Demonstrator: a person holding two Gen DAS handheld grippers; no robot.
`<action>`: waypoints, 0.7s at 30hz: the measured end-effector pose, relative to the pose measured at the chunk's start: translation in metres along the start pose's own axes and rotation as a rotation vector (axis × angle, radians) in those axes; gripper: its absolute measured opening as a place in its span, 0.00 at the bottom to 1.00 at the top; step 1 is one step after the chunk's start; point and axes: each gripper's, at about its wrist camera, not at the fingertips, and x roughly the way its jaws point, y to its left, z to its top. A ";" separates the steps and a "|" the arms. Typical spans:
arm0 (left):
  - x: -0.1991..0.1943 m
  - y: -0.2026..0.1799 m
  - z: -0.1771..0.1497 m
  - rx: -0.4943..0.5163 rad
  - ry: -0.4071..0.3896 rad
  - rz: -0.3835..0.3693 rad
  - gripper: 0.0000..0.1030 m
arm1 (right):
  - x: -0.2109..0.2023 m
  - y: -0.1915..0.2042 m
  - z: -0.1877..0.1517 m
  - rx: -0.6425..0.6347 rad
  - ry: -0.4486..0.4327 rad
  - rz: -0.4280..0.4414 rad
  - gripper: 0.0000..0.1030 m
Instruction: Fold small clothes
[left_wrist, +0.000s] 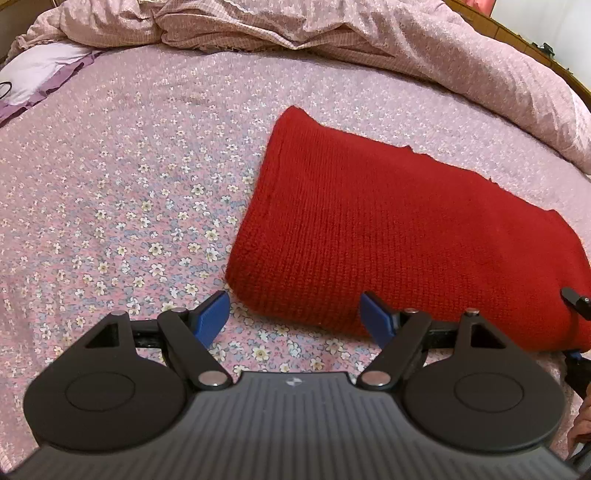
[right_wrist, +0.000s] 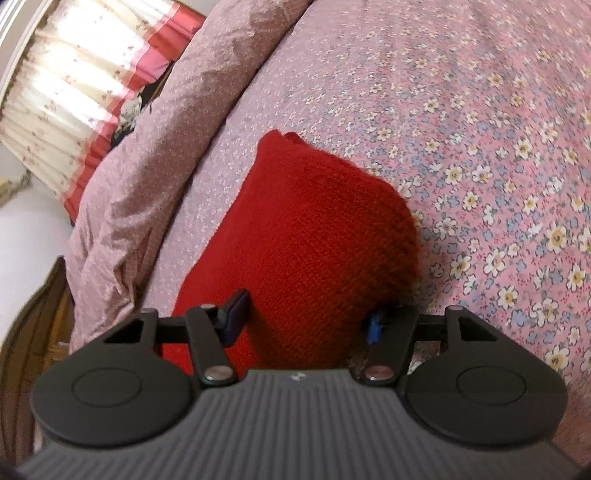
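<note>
Because the bed (left_wrist: 122, 177) is soft and its flowered sheet loose, any pinch taken low at the edge of the red knit (left_wrist: 388, 236) could gather sheet along with wool; that looks the main risk. The knit lies folded into a thick pad on the sheet, near the bunched duvet (left_wrist: 424, 40), and a thick fold like this may spring open or slide if only its top layer is lifted.

Left gripper (left_wrist: 293, 317): level and low over the bed, jaws spread wide, empty, pointed at the pad's near corner, one finger just over the near edge.

Right gripper (right_wrist: 306, 319): rolled to one side, jaws wide and straddling the pad's end, not pinching it as far as the blurred view shows.
</note>
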 end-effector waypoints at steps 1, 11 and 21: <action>-0.001 0.000 0.000 0.001 -0.002 0.000 0.79 | -0.001 -0.002 0.000 0.008 -0.002 0.007 0.54; -0.013 0.011 0.001 -0.018 -0.039 -0.007 0.79 | -0.006 0.012 -0.002 -0.074 -0.033 0.033 0.31; -0.019 0.020 0.003 -0.025 -0.052 0.003 0.79 | -0.013 0.046 -0.002 -0.244 -0.087 0.027 0.28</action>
